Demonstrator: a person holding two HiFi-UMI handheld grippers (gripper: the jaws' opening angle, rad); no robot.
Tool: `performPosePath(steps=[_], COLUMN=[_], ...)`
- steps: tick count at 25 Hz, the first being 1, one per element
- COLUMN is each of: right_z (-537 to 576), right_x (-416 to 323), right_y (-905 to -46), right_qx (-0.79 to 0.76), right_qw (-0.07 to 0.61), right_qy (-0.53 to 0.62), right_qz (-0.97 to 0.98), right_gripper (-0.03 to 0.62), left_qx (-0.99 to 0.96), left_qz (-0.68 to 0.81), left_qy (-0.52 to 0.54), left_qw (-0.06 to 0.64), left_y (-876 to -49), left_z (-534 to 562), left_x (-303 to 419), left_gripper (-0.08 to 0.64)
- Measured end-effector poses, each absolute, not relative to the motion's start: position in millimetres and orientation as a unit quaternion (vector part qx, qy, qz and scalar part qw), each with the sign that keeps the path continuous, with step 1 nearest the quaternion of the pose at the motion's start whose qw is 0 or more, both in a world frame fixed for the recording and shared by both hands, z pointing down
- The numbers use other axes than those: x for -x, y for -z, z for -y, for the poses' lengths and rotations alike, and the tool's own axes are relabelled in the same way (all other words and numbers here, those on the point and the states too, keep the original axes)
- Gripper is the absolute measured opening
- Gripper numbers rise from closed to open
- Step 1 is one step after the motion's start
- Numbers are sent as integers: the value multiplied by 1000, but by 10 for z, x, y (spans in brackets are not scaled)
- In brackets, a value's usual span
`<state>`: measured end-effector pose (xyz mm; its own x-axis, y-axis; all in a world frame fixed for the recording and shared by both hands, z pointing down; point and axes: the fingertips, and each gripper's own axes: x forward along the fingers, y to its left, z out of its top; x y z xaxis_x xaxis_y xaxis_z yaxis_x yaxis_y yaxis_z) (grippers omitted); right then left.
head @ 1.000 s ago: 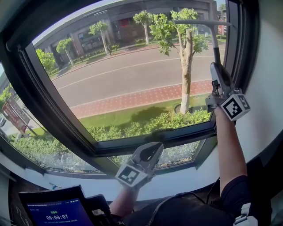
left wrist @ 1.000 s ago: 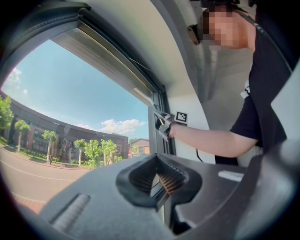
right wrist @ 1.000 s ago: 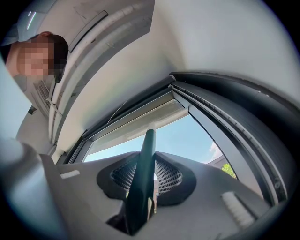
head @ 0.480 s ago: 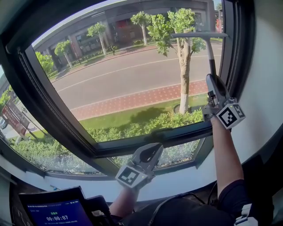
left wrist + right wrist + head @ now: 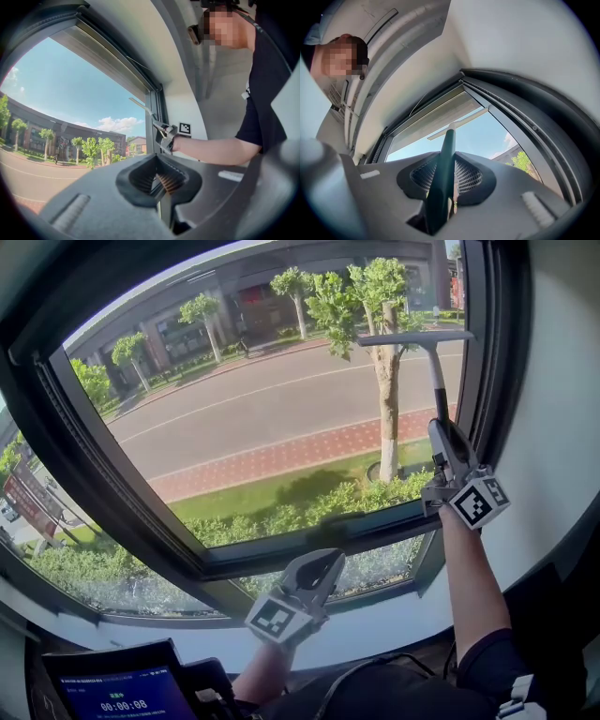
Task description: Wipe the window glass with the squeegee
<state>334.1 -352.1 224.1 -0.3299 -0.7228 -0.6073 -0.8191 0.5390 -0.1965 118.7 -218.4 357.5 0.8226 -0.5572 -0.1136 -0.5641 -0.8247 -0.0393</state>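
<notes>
The squeegee's blade (image 5: 415,337) lies flat against the window glass (image 5: 253,418) near the pane's upper right corner, and its dark handle (image 5: 436,390) runs down into my right gripper (image 5: 441,432), which is shut on it. In the right gripper view the green handle (image 5: 444,164) passes between the jaws up to the blade (image 5: 457,123). My left gripper (image 5: 326,561) hangs below the pane's lower frame, shut with nothing in it. The left gripper view shows its own closed jaws (image 5: 158,180) and, farther off, the right gripper (image 5: 167,137) at the glass.
A dark window frame (image 5: 281,549) borders the pane, with a thick upright (image 5: 487,352) just right of the blade. A narrow lower pane (image 5: 375,568) sits beneath. A white wall (image 5: 562,427) stands at the right. A device with a lit screen (image 5: 112,695) is at the bottom left.
The right gripper has drawn the squeegee down the glass and a little to the left. The left gripper has stayed where it was.
</notes>
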Motion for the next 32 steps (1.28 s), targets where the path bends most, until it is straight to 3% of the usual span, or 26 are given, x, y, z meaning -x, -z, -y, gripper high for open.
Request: performPosePath(steps=[32], right_z=[3154], right_x=[-3398], right_y=[-3712], right_qx=[505], right_qw=[297], right_qy=[13], right_qz=[-810], right_gripper=[100], left_qx=[963], left_qz=[-268], left_qy=[-24], left_qw=[28], left_y=[-3653], left_z=[2096], left_x=[-1310], left_gripper=[5])
